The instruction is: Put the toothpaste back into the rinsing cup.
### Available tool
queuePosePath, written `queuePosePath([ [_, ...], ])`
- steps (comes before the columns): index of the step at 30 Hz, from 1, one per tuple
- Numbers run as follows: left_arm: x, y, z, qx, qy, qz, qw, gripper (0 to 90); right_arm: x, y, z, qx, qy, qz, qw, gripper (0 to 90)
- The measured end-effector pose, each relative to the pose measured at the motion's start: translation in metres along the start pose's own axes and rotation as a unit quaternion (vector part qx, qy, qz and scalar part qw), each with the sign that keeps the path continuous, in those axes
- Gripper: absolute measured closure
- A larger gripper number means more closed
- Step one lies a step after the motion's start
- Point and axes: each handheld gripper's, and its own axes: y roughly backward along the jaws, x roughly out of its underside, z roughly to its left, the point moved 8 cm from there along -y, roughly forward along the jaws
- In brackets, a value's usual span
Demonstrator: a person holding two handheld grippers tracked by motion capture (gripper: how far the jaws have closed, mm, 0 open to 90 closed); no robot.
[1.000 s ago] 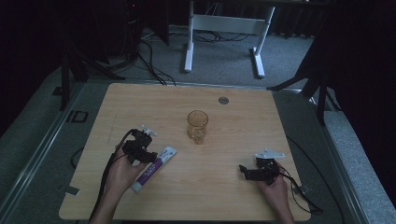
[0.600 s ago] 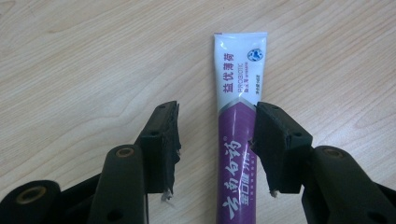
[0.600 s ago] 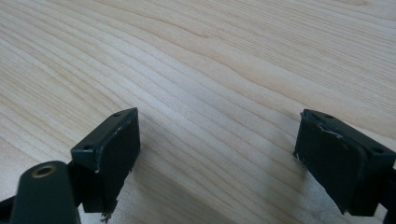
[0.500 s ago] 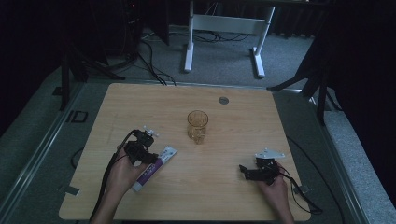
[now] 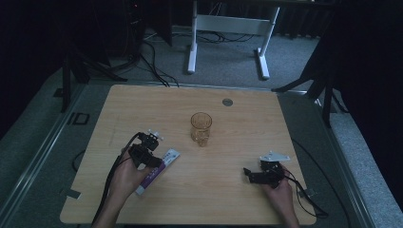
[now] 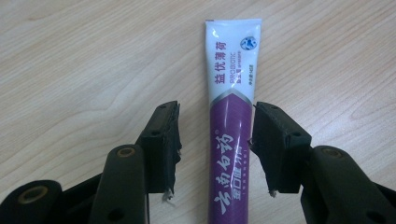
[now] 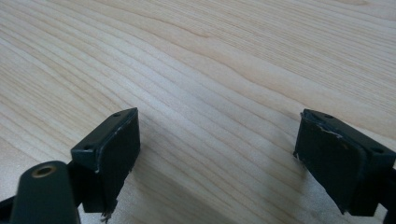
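Note:
A purple and white toothpaste tube [image 5: 165,160] [image 6: 232,116] lies flat on the wooden table [image 5: 237,137], its white crimped end pointing away from me. My left gripper [image 5: 153,162] [image 6: 215,140] points down at it, jaws astride the purple part. The jaws are open: a gap shows on the left side of the tube, and the right pad [image 6: 271,140] sits at its edge. My right gripper [image 5: 249,175] [image 7: 217,158] rests low near the front right of the table, open wide with only bare wood between its pads.
An amber glass cup [image 5: 201,127] stands upright mid-table, beyond and right of the tube. A small round metal disc [image 5: 227,101] sits near the far edge. Cables trail from both grippers toward the front edge. A white desk frame [image 5: 223,28] stands on the floor behind.

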Motion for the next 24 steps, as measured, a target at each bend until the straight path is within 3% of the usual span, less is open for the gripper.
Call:
queuePosePath([
  [24,-0.003,-0.012,-0.01,0.024,-0.004,0.046,0.9986,56.8,0.0,0.0,0.0,0.0,0.0,0.0,1.0,13.9],
])
